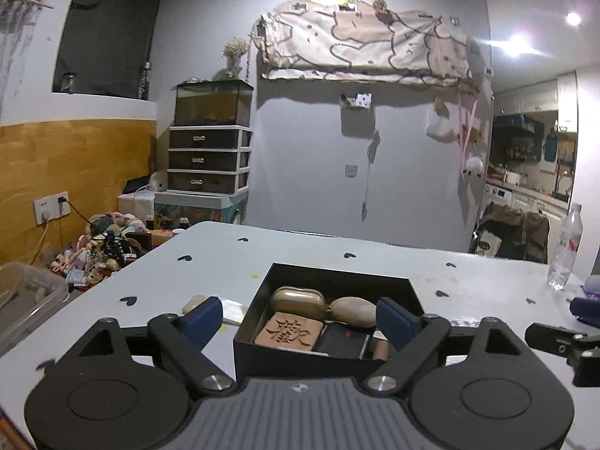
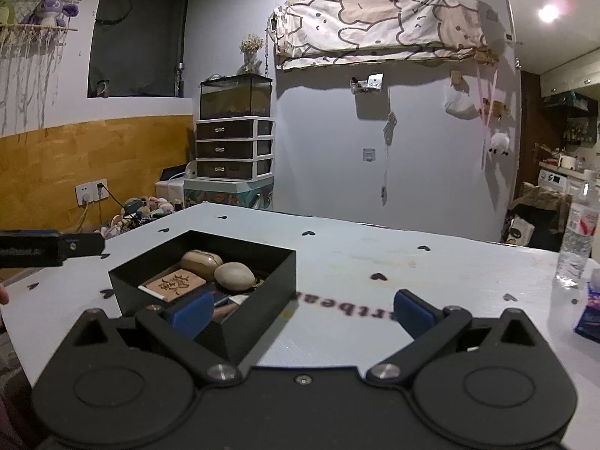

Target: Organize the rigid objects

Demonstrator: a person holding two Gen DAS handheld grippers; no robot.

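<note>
Black box (image 1: 330, 356) of small objects between the wide-open left tool (image 1: 300, 318) fingers.

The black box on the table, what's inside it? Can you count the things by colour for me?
Inside the black box, as far as can be seen:
Gold: 1, the rounded gold case
Beige: 1, the smooth stone
Reddish-brown: 1, the carved tile
Black: 1, the flat black item
Total: 4. Other things near the box's front corner are too hidden to count.
</note>
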